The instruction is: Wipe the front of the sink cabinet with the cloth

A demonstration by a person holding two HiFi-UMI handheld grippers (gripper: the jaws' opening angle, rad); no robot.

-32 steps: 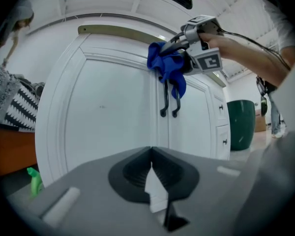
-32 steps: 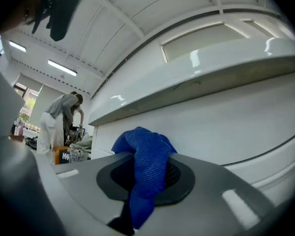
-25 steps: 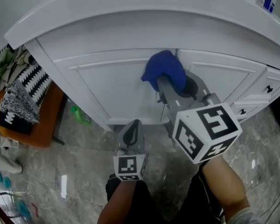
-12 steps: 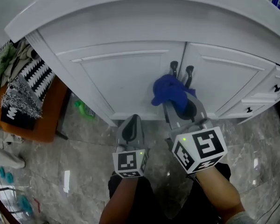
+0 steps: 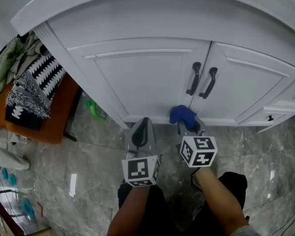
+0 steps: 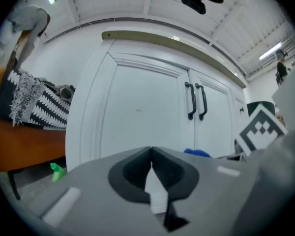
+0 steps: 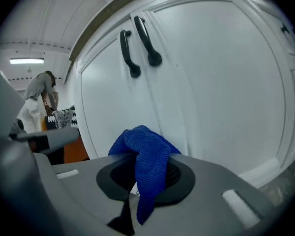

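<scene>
1. Blue cloth (image 7: 148, 154), a ribbed, towel-like fabric, is pinched between the jaws of my right gripper (image 5: 187, 125). It bunches into a rounded wad above the jaws, and one loose tail hangs down the middle between them.
2. In the head view the cloth sits at lower centre, against the bottom rail of the sink cabinet (image 5: 137, 77). It is below the two door handles and in front of the right-hand door. I cannot tell whether the fabric is actually touching the door.
3. My left gripper (image 5: 142, 128) is just left of the right one, with its jaws pressed together on nothing. It points at the foot of the left-hand door.
4. The cabinet front is white with recessed panels, under a curved white top across the upper frame. The two black handles (image 5: 201, 80) stand upright side by side where the doors meet.
5. At the right edge of the head view are drawers with small dark knobs (image 5: 270, 117).
6. Grey marbled floor tiles (image 5: 88, 156) fill the lower frame. A small green object (image 5: 94, 109) lies near the cabinet's left corner.
7. At the left edge, black-and-white patterned fabrics (image 5: 37, 82) are heaped on an orange piece of furniture (image 5: 44, 124).
</scene>
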